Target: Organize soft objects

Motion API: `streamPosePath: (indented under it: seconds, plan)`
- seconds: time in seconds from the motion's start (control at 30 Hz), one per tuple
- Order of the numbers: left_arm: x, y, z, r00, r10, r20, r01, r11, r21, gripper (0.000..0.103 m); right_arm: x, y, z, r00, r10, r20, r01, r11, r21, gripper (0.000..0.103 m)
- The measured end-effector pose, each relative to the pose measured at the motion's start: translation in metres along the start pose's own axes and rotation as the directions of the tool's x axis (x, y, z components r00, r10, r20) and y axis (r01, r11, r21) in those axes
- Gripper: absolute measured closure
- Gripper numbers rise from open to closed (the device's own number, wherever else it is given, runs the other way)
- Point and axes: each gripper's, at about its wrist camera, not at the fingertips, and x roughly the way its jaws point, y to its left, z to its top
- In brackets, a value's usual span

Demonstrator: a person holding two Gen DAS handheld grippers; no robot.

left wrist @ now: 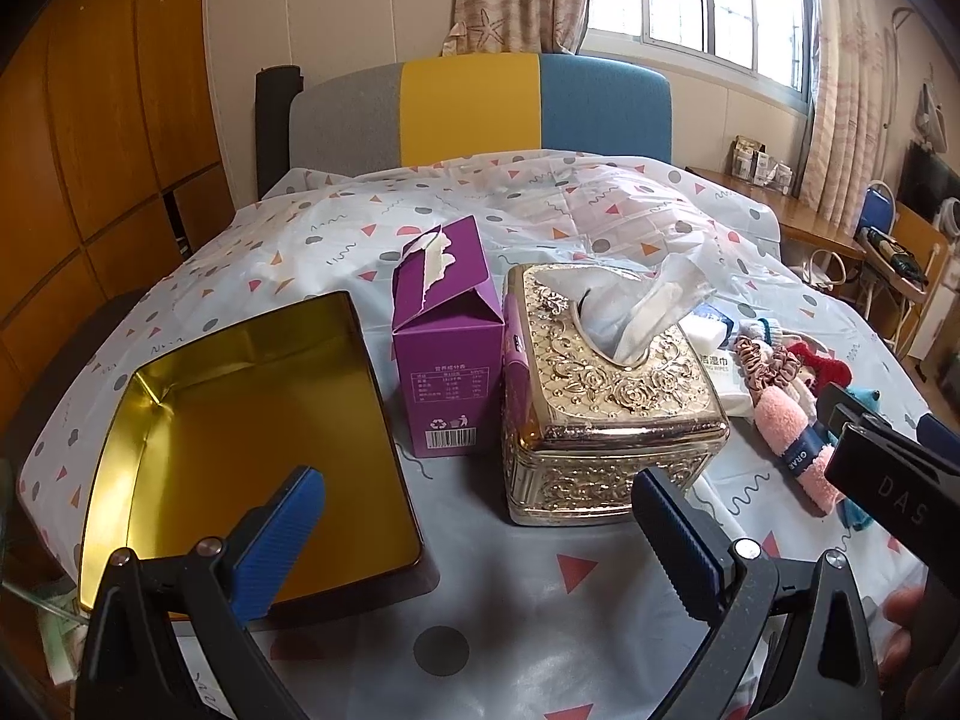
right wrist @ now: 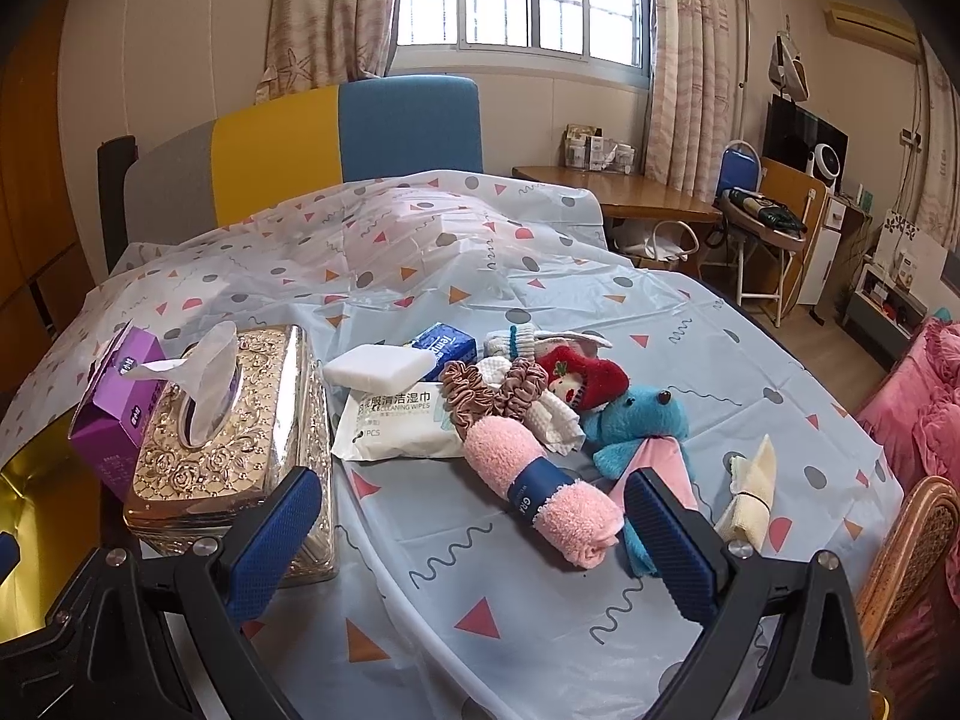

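An open gold tin [left wrist: 252, 456] lies empty at the left of the table. A pile of soft things lies at the right: a rolled pink towel [right wrist: 540, 480] with a blue band, a blue plush toy [right wrist: 642, 420], brown scrunchies [right wrist: 474, 390], a red Santa sock [right wrist: 582, 378], a white sponge [right wrist: 378, 366] and a folded yellow cloth [right wrist: 750, 492]. My left gripper [left wrist: 480, 534] is open and empty in front of the tin and tissue box. My right gripper [right wrist: 474, 540] is open and empty, just short of the pink towel, which also shows in the left wrist view [left wrist: 792, 438].
A gold embossed tissue box [left wrist: 606, 396] and a torn purple carton [left wrist: 447, 336] stand between the tin and the pile. A pack of cleaning wipes [right wrist: 390, 420] and a blue tissue pack [right wrist: 447, 345] lie by the pile. A wicker chair [right wrist: 912, 546] is at the right edge.
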Motion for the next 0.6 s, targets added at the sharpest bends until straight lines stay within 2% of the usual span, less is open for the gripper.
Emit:
streamPosePath:
  seconds: [0.6]
  plan:
    - [-0.0028, -0.0004, 0.0004, 1.000, 0.000, 0.006, 0.000, 1.000, 0.007, 0.000, -0.0009, -0.0017, 0.0008, 1.000, 0.001, 0.003, -0.001, 1.000, 0.001, 0.000]
